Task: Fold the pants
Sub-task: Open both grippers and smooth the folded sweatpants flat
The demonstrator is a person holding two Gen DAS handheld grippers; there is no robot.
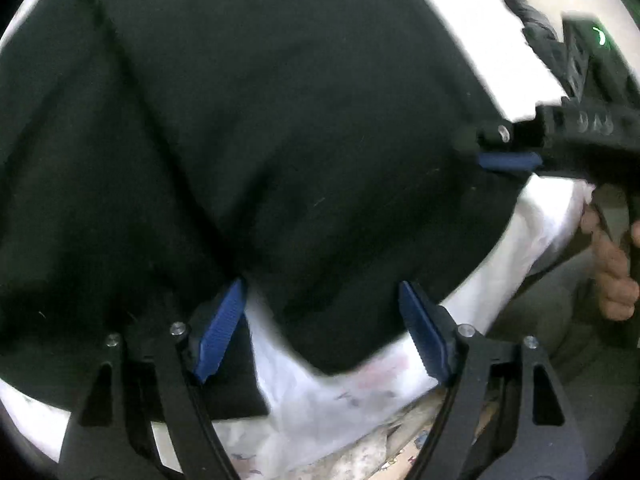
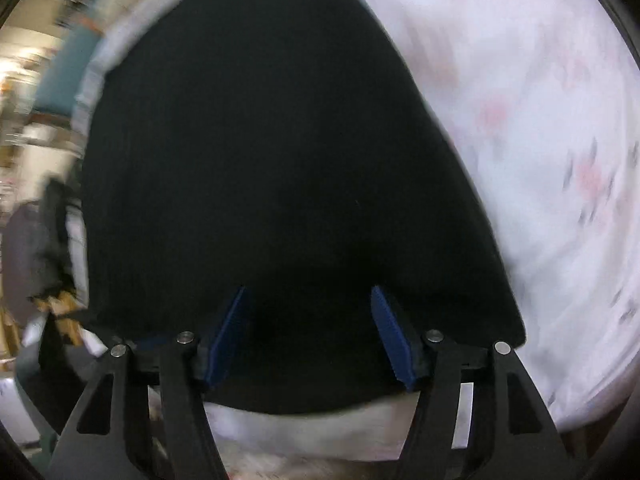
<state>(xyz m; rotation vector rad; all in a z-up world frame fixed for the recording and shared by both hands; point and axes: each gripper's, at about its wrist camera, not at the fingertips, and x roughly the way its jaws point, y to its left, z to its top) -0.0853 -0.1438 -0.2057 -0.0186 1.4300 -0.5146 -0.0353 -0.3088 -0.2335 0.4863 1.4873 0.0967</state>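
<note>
The black pants (image 1: 248, 128) lie spread flat on a white sheet with a faint pink and grey print (image 2: 560, 128), probably a bed, directly ahead of and under both sets of fingers. In the left wrist view a diagonal crease or layer edge runs across the cloth, and its near edge sits between the fingers with sheet showing just below; a second dark layer lies to the left of the left finger. This suggests at least one fold has been laid, though I cannot tell how many.

The left gripper (image 1: 322, 332) has its blue-padded fingers spread apart, nothing pinched; the cloth's edge lies between them untouched. The right gripper (image 2: 308, 336) is likewise spread, its fingers over the near hem of the dark cloth without clamping it. It also shows at the right of the left wrist view, over the far side edge of the pants, held by a hand (image 1: 612, 268).

Judging by the broad area still lying flat, further folding into a compact bundle remains.
</note>
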